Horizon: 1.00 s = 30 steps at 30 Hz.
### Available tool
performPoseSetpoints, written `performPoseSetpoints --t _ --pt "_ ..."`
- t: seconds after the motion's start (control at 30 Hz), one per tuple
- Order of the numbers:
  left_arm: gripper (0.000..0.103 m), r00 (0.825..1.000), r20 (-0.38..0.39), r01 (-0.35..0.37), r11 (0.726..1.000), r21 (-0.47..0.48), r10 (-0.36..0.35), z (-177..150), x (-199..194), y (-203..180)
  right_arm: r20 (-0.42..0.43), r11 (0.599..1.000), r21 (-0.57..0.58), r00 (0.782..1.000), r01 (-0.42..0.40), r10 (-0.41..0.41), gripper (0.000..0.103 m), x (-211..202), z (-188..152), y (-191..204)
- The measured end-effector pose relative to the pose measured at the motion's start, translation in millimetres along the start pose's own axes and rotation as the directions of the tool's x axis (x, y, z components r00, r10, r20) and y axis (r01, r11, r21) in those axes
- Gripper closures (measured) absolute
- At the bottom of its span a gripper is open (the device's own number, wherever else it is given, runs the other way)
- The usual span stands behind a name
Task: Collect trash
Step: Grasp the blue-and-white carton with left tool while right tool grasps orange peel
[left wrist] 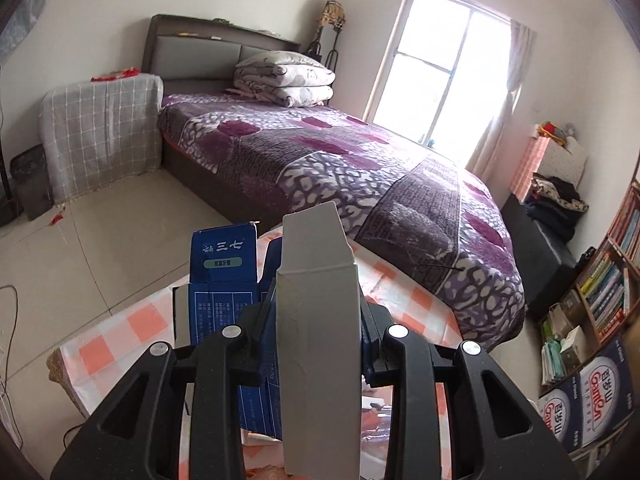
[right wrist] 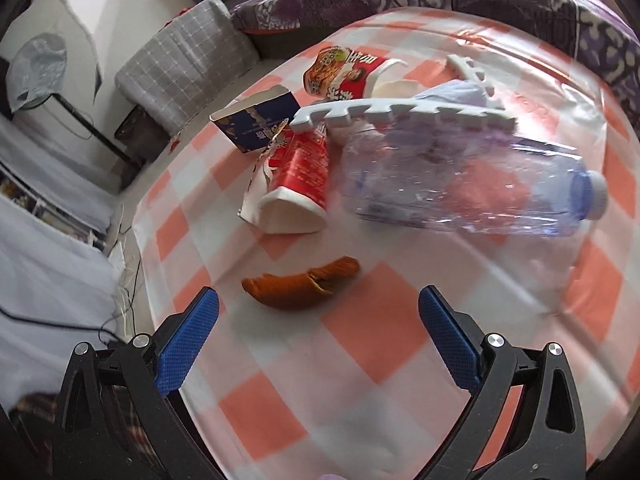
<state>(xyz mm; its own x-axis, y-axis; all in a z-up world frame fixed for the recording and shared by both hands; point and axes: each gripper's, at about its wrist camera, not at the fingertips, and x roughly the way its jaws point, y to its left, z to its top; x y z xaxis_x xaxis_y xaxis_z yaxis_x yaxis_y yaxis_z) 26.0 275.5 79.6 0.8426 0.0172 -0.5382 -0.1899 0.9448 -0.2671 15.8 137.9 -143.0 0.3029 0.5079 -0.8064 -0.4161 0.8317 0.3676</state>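
In the left wrist view my left gripper [left wrist: 316, 312] is shut on a flattened blue carton [left wrist: 222, 280], whose grey inner side [left wrist: 318, 340] faces the camera, held up over the checked table [left wrist: 132, 332]. My right gripper [right wrist: 319, 296] hangs open just above the table [right wrist: 360, 344], with a brown peel [right wrist: 300, 286] lying right in front of its blue pads [right wrist: 188, 344]. Farther off lie a crushed clear bottle [right wrist: 460, 184], a torn red carton [right wrist: 300, 172], a noodle cup [right wrist: 344, 72], a blue box [right wrist: 256, 120] and a white foam strip [right wrist: 400, 114].
A bed with a purple cover [left wrist: 320, 160] stands beyond the table. A cloth-draped cabinet [left wrist: 104, 132] has a dark bin [left wrist: 30, 176] beside it on the floor. A bookshelf [left wrist: 612, 272] and printed cartons [left wrist: 588, 392] stand at the right. Cables [right wrist: 120, 312] run along the left floor.
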Motion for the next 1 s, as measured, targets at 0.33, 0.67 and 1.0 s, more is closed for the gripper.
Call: performPoseSetpoints --t 0.33,0.67,1.0 --pt "0.07 1.0 -0.005 0.01 0.999 -0.05 -0.01 2 -7 28 0.019 0.987 0.02 0.987 0.162 -0.162 0.051 32 6 16" --pt "0.07 1.0 -0.023 -0.008 0.999 -0.044 0.007 0 0 24 -0.008 0.997 0.005 0.997 0.073 -0.073 0.082 6 -11 -20" --pt "0.07 0.999 -0.039 -0.009 1.0 -0.022 0.009 -5 15 1 0.118 0.99 0.013 0.983 0.138 -0.138 0.087 -50 8 -49"
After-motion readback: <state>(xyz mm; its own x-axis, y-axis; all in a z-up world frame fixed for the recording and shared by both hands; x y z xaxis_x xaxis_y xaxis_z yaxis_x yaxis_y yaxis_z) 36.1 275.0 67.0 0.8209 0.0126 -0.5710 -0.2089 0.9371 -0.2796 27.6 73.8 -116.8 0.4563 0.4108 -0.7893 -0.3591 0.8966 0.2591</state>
